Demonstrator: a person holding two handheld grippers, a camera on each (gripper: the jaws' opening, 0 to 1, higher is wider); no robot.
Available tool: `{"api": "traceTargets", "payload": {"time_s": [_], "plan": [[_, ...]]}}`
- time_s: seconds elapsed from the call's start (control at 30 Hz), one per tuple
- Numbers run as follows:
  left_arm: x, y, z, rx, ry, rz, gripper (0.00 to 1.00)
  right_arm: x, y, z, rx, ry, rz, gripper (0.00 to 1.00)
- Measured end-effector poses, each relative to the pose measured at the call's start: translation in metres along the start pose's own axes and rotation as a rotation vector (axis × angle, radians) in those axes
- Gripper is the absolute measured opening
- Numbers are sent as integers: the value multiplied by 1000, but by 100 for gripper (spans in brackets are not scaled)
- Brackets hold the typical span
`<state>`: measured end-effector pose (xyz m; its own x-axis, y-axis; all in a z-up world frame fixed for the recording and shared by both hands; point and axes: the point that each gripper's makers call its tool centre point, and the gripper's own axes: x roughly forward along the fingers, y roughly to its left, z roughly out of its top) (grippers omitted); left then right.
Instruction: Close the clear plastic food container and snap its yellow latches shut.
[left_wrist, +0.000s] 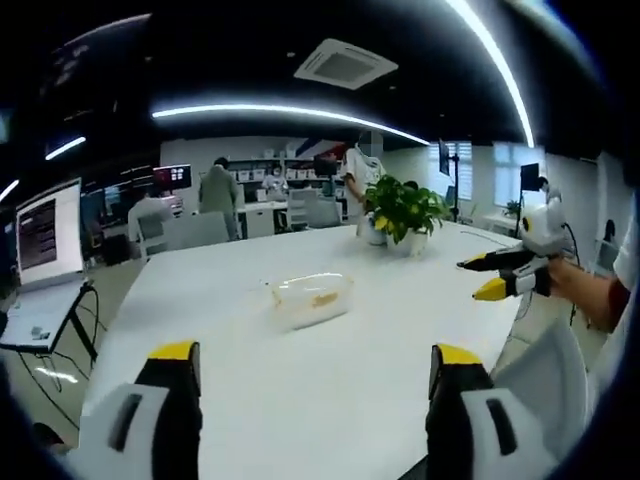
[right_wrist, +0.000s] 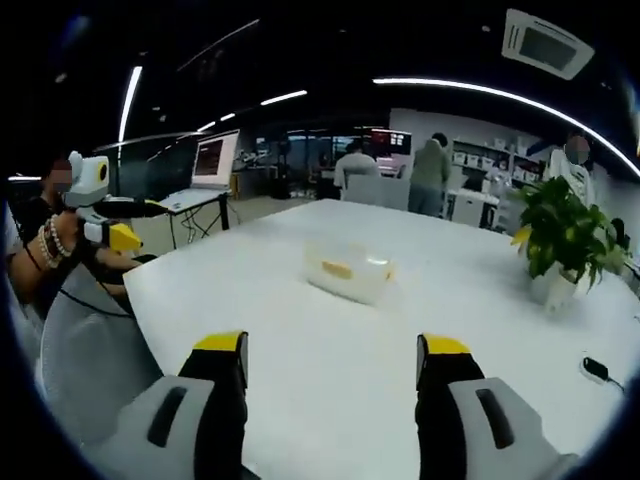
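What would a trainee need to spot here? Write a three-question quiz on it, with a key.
1. True or false: the left gripper is shut on the container.
2. What stands on the table beyond the container? A) plant B) kettle C) lamp
3. Fill in: both grippers' jaw tips are coloured ____.

Key: 1 false, both it and the right gripper are open, short of the container. 2 A, the plant. 3 yellow.

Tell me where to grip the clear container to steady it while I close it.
Judging from here, clamp the clear container across a short end wall, coming in low over the table from the near side; its low, boxy shape leaves the yellow latch on the long side free.
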<state>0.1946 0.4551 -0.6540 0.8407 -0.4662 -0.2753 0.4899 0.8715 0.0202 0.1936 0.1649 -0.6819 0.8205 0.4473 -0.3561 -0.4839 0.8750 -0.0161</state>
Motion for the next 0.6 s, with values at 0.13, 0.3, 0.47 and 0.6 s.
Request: {"api": "traceTargets", "payload": {"time_s": [0.13,0.3,0.47,0.6], "plan": [[-16,1,-18,-35,6,13,85,-10,18,-8,19,-1,11,68],[-28,-11,-12,61,-53,-1,86,-16,35,-11,39,-13,-7,66],[-38,-5,-9,196,-76,51,83,-17,56,-8,29,-51,-9,61],[-40,8,-28,126,-78,68,83,-8,68,-14,23,-21,25,63]]}}
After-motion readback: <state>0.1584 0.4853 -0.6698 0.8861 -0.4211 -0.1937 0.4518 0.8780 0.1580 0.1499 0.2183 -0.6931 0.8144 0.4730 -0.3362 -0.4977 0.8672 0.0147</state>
